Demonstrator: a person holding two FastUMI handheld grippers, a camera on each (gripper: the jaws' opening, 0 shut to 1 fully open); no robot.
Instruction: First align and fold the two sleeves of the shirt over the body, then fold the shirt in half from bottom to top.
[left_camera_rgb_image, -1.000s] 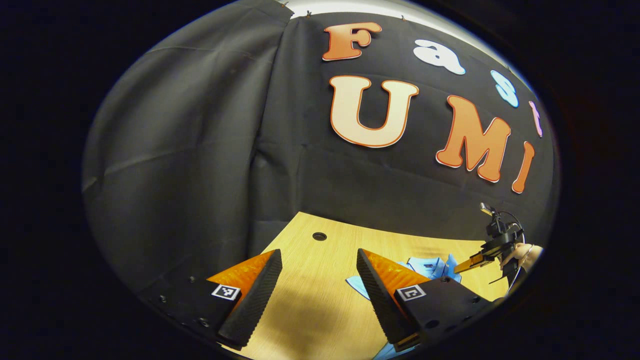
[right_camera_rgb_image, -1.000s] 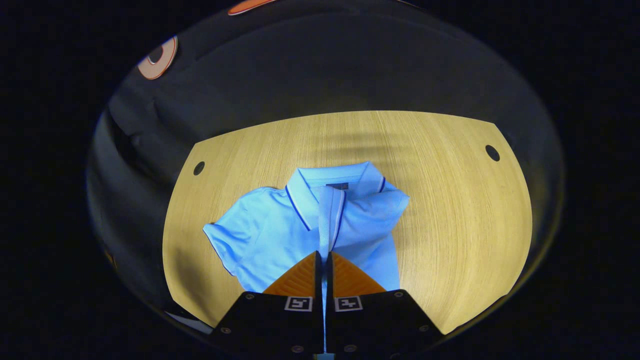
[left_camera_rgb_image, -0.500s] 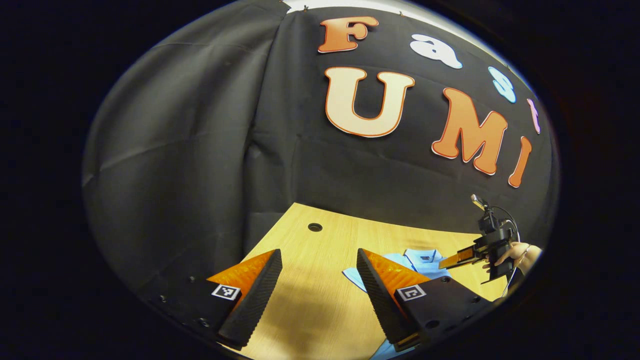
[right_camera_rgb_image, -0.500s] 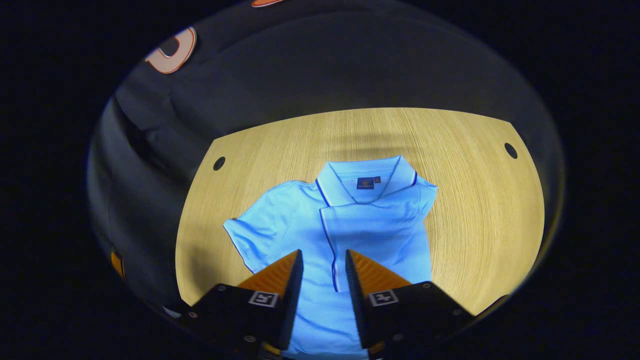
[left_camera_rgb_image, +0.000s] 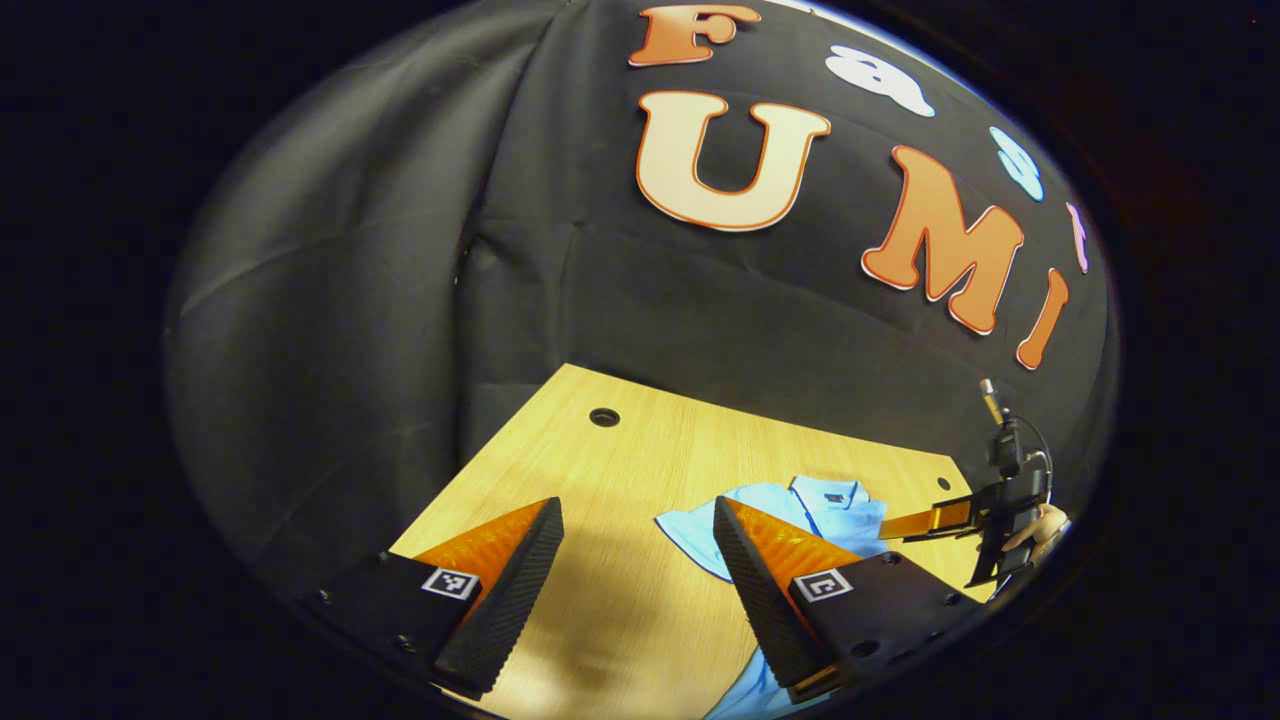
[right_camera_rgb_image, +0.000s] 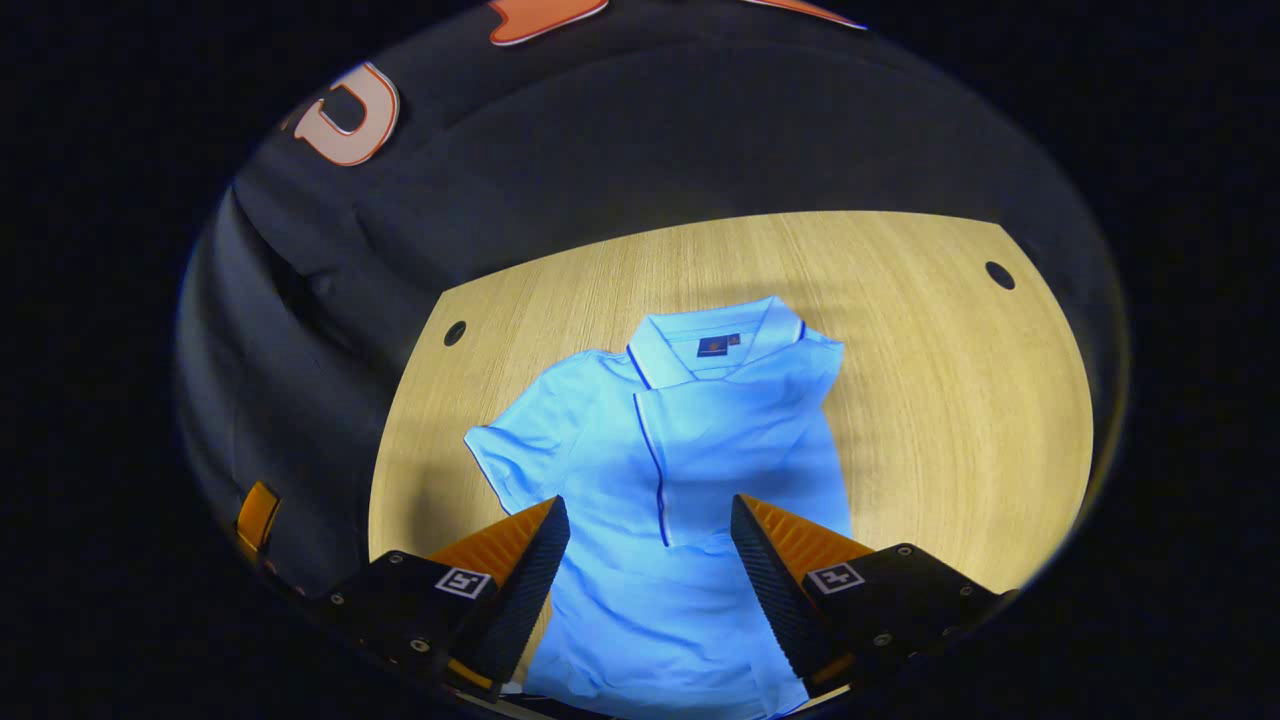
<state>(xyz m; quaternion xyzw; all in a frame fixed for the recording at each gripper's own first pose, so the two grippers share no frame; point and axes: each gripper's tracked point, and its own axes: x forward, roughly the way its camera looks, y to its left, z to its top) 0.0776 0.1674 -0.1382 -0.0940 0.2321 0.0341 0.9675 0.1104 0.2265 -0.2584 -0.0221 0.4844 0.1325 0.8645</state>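
Hiding shirt (right_camera_rgb_image: 690, 480) hem: right gripper (right_camera_rgb_image: 640, 570), jaws apart, empty.

A second ago my right gripper (right_camera_rgb_image: 640, 560) was pinched shut on the sleeve (right_camera_rgb_image: 740, 440) over the middle of the shirt (right_camera_rgb_image: 660, 500); now its jaws stand wide apart and it hangs above the shirt's lower half. The let-go sleeve lies flat across the chest, just below the collar (right_camera_rgb_image: 715, 340). My left gripper (left_camera_rgb_image: 635, 590) has tipped downward, so more of the table (left_camera_rgb_image: 600, 470) beside the shirt comes into sight.
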